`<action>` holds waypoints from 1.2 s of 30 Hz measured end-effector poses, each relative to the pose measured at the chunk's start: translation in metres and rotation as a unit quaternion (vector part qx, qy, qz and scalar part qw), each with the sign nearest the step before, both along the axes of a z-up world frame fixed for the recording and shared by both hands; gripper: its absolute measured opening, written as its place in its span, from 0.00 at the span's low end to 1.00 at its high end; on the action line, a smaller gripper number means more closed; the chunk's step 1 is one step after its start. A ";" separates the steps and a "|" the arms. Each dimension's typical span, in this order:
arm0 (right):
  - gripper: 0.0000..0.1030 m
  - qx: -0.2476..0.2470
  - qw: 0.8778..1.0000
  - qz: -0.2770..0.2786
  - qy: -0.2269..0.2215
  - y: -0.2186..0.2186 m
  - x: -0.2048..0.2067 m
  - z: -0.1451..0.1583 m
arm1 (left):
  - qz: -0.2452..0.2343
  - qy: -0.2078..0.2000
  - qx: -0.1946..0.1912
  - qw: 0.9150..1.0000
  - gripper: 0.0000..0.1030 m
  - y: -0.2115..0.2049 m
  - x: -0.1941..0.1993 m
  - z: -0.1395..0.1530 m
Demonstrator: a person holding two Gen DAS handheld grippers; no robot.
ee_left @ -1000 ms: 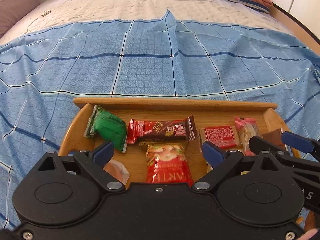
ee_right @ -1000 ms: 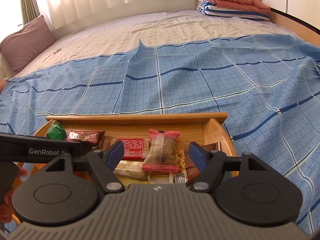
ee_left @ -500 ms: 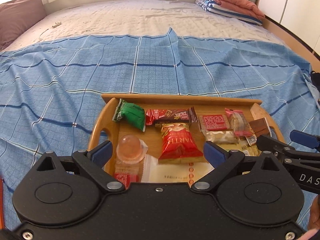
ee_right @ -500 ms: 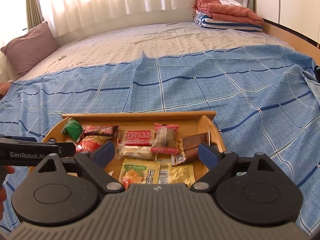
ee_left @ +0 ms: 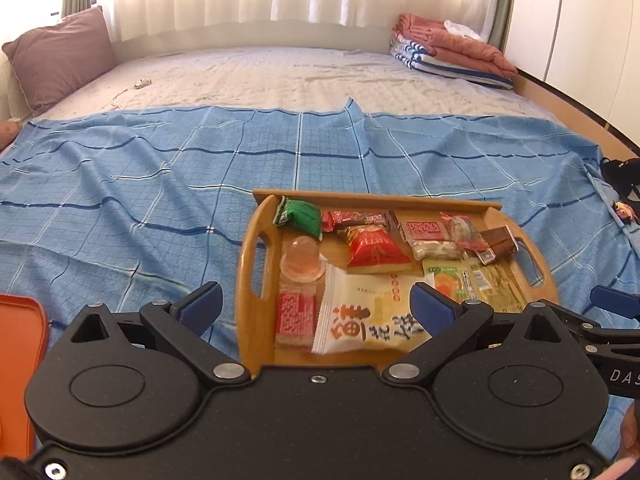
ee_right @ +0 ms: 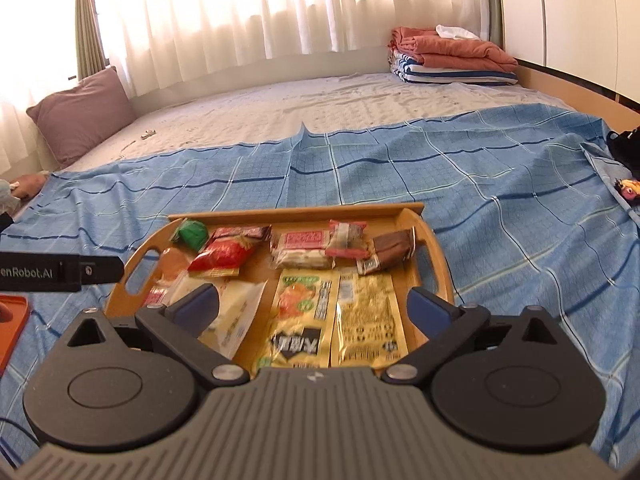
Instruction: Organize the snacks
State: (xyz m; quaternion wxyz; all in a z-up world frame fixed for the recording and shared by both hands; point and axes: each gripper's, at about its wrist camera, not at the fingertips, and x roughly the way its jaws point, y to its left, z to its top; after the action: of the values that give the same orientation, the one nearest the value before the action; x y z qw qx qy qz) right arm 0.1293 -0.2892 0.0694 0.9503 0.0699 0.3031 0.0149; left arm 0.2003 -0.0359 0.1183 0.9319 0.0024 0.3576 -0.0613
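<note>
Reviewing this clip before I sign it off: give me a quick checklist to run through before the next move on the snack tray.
1. Left gripper open, nothing between its fingers: ok.
2. Right gripper open, nothing held: ok.
3. Wooden tray resting on the blue blanket: ok.
4. Snacks all inside the tray, including the green packet and brown bar: ok.
5. Orange lid or container usable: cannot tell, only an edge shows.

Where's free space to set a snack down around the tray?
The blue checked sheet left of the wooden tray is bare up to the orange lid; so is the sheet beyond the tray's far rim. The tray itself is crowded with packets, with little bare wood.
</note>
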 end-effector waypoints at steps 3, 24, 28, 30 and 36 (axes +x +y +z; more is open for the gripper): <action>1.00 0.000 1.000 -0.006 -0.011 0.002 -0.023 -0.003 | -0.005 -0.014 -0.001 1.000 0.98 0.007 -0.025 0.000; 1.00 -0.063 0.997 -0.008 -0.051 0.049 -0.126 -0.047 | 0.015 -0.022 -0.024 0.999 0.98 0.041 -0.139 -0.061; 1.00 -0.073 0.996 -0.016 -0.040 0.054 -0.128 -0.065 | 0.019 -0.020 -0.009 1.000 0.98 0.040 -0.144 -0.081; 1.00 -0.073 0.996 -0.026 -0.034 0.054 -0.129 -0.074 | 0.020 -0.020 -0.002 1.000 0.98 0.038 -0.146 -0.089; 1.00 -0.068 0.996 -0.057 -0.007 0.046 -0.123 -0.095 | 0.016 -0.017 0.005 1.000 0.98 0.032 -0.147 -0.108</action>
State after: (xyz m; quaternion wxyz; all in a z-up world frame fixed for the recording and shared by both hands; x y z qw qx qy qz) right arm 0.0059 -0.2430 -0.0256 0.9543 0.0225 0.2919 -0.0597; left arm 0.0534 -0.0038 0.0104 0.9387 0.0028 0.3419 -0.0448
